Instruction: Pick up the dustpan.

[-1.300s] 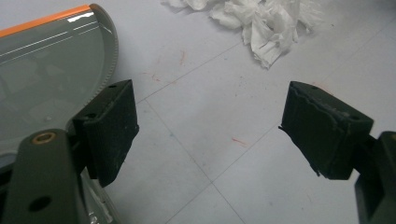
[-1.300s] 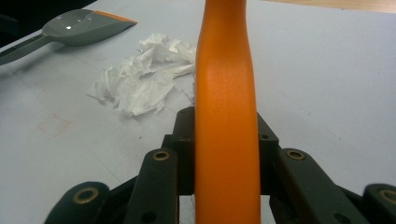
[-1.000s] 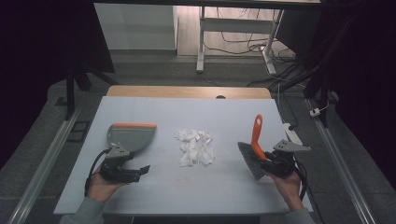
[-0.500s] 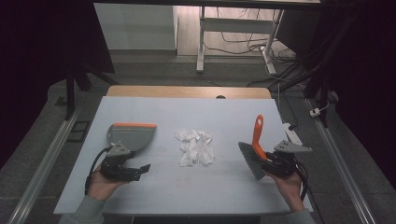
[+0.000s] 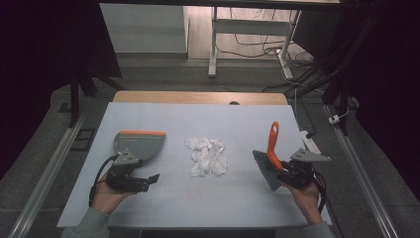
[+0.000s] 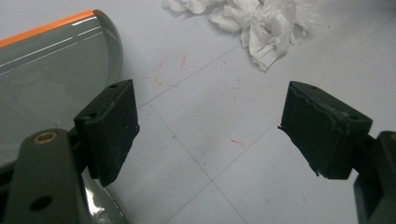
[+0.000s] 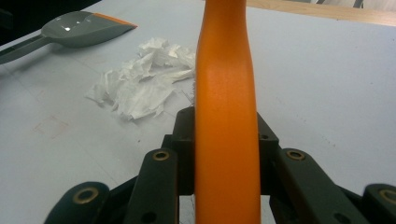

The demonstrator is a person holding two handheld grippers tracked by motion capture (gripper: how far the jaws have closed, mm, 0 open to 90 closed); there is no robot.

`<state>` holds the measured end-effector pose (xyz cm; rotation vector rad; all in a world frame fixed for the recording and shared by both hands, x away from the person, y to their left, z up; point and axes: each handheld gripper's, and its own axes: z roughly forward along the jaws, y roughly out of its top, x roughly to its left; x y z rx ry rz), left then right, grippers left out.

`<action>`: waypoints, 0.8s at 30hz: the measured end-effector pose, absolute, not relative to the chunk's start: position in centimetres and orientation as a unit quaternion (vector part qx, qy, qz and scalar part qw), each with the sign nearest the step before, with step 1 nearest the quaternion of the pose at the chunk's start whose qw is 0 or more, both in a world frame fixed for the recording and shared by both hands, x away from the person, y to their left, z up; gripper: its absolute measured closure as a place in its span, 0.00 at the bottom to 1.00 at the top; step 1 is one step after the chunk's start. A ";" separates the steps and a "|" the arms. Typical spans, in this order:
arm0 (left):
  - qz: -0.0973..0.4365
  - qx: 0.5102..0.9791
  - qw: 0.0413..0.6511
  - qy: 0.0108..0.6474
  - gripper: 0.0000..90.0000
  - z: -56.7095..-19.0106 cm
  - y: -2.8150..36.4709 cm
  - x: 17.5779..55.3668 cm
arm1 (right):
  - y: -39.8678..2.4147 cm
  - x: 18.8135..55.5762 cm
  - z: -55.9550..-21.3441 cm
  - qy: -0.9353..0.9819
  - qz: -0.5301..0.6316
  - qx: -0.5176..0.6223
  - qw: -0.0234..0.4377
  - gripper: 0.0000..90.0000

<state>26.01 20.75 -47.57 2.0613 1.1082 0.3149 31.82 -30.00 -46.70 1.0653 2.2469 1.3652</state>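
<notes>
Orange-handled brush (image 5: 270, 157) stands clamped in the right tool (image 5: 292, 171) at the near right of the pale surface (image 5: 247, 119). Left tool (image 5: 141, 181) gapes wide with nothing between its jaws, just beside the grey dustpan (image 5: 138, 144). Crumpled white paper scraps (image 5: 207, 156) lie between them, mid-surface.

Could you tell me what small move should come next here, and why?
Probably the left gripper should shift to the dustpan and close on its handle: its jaws stand open over bare table, while the right gripper already clamps the brush, and the paper scraps lie unswept between them.
</notes>
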 end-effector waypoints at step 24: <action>0.139 0.773 0.311 0.536 0.22 -44.8 23.2 29.1 | -30.4 31.9 -46.6 0.777 0.476 0.381 0.155 0.78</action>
